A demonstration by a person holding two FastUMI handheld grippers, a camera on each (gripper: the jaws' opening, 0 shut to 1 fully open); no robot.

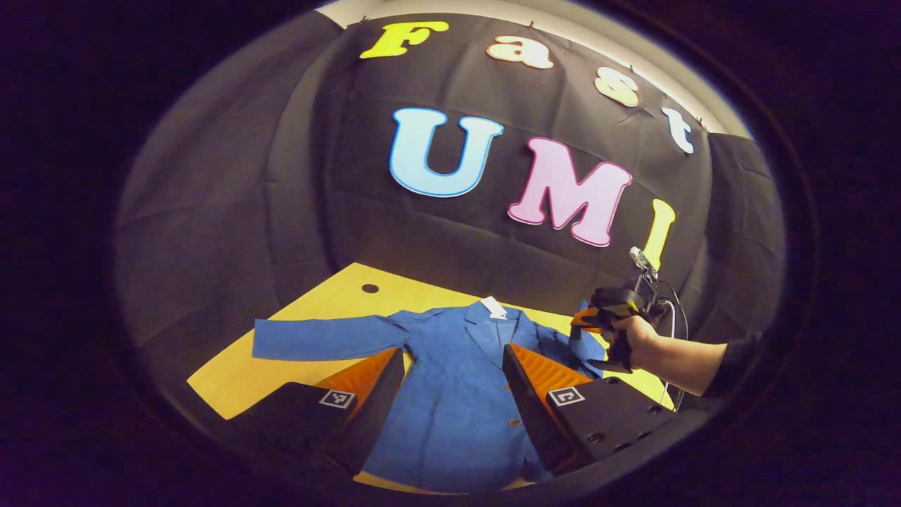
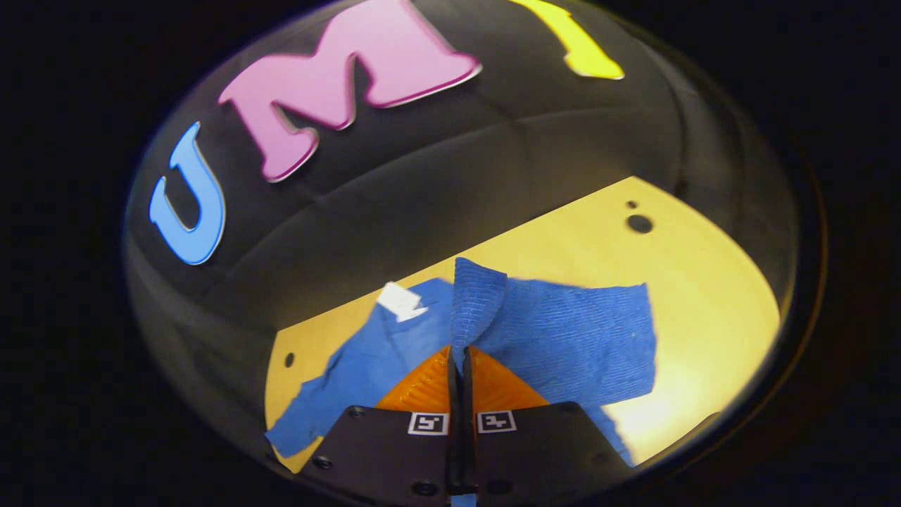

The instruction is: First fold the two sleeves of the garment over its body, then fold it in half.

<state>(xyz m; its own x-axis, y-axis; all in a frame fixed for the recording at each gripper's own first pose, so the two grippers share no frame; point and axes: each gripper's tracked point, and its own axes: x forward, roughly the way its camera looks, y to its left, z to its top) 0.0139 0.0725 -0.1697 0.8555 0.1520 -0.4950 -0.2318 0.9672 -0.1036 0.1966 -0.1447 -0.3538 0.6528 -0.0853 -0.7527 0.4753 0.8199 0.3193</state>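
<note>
1. Yellow table before black cloth wall; blue jacket spread flat, far-left sleeve outstretched.
2. Right gripper, jaws closed, pinching lifted right sleeve; hand raised at right.
3. Left gripper wide open, empty, above jacket body.
4. Best carried leftward, low, keeping cloth taut, laid flat across body.

Dim booth; overhead light glares on the yellow wooden table; fisheye edges bend and darken, the right gripper view slightly blurred.
</note>
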